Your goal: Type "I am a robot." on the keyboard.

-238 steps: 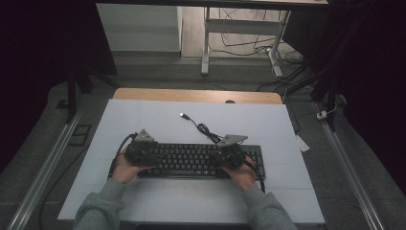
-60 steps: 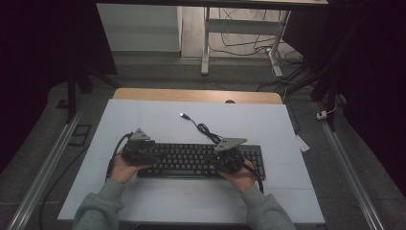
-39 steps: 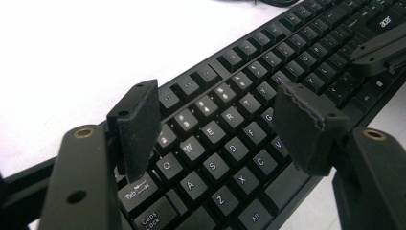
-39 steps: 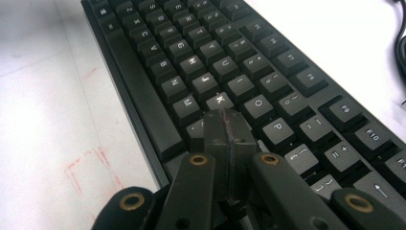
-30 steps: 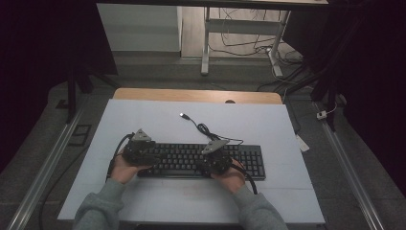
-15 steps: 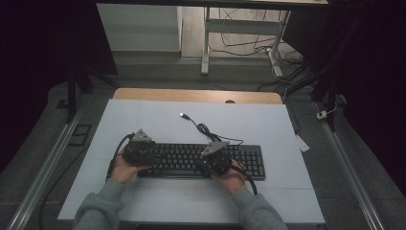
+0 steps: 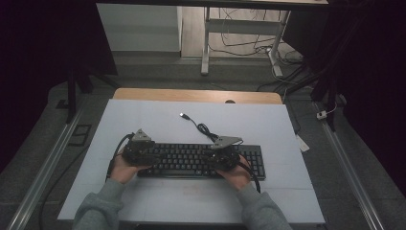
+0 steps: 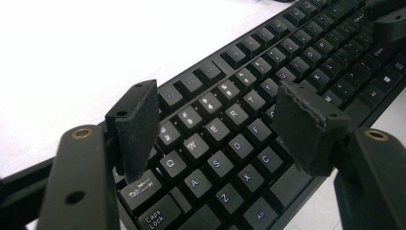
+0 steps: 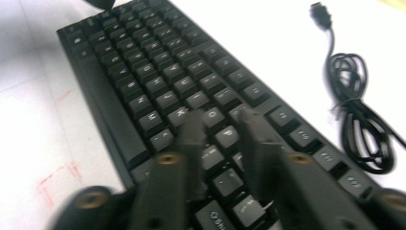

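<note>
The high view shows a black keyboard point(image 7: 201, 160) lying on the white counter point(image 7: 158, 120) near the person, with the left gripper point(image 7: 152, 158), jaws wide apart, over its left end and the right gripper point(image 7: 214, 162), jaws just opening with nothing between, over its right half, beside a coiled USB cable point(image 7: 203, 128).

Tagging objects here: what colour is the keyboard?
Black, with pale key legends; the keyboard shows best in the left gripper view.

Both grippers, left point(image 7: 140, 152) & right point(image 7: 224, 155), over black keyboard point(image 7: 191, 160) on white table point(image 7: 143, 120)
</note>
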Motion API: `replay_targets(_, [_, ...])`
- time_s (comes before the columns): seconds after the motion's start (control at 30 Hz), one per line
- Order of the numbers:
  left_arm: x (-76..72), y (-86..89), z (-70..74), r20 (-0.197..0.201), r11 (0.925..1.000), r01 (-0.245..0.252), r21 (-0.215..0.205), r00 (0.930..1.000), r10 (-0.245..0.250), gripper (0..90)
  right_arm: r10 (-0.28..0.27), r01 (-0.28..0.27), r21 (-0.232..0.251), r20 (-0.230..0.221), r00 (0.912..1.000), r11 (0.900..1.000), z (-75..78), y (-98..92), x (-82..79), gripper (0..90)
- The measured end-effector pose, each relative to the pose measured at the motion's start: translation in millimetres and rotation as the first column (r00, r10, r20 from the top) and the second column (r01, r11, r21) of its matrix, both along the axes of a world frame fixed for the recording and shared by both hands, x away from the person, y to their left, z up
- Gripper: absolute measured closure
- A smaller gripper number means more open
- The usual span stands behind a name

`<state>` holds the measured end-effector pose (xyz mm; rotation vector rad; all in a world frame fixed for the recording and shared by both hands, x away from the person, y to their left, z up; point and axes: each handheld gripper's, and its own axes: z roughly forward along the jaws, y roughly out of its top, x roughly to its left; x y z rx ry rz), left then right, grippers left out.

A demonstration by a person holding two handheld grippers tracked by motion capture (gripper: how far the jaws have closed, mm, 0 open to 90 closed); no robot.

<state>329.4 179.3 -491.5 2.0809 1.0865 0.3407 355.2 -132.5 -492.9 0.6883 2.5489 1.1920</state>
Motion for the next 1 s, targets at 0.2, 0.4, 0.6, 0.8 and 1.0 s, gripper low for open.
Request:
replay_targets(0.2, [-0.5, 0.4, 0.4, 0.002, 1.0, 0.0, 0.0, 1.0, 0.0, 32.9, -0.017, 0.017, 0.017, 0.015, 0.9997, 1.0, 3.4, -8.2, 1.4, 55.3])
replay_targets(0.4, [-0.5, 0.9, 0.3, 0.002, 1.0, -0.004, -0.001, 1.0, 0.004, 32.9, -0.019, 0.018, 0.033, 0.015, 0.9997, 0.999, 4.4, -18.3, 3.3, 49.8])
replay_targets(0.6, [-1.1, 0.9, -0.1, -0.002, 1.0, -0.007, -0.007, 1.0, 0.007, 32.6, -0.033, 0.033, 0.037, 0.011, 0.9994, 0.999, 4.3, -30.3, 3.7, 47.3])
replay_targets(0.8, [-2.7, 2.4, 0.0, -0.005, 0.9998, -0.013, -0.013, 0.9999, 0.013, 32.3, -0.066, 0.064, 0.056, 0.031, 0.9974, 0.996, 5.6, -45.5, 1.7, 46.7])
replay_targets(1.0, [-8.7, 5.3, 0.1, -0.005, 0.9996, -0.022, -0.018, 0.9998, 0.022, 31.9, -0.074, 0.07, 0.072, 0.059, 0.9955, 0.995, 9.2, -62.2, -5.7, 46.0])
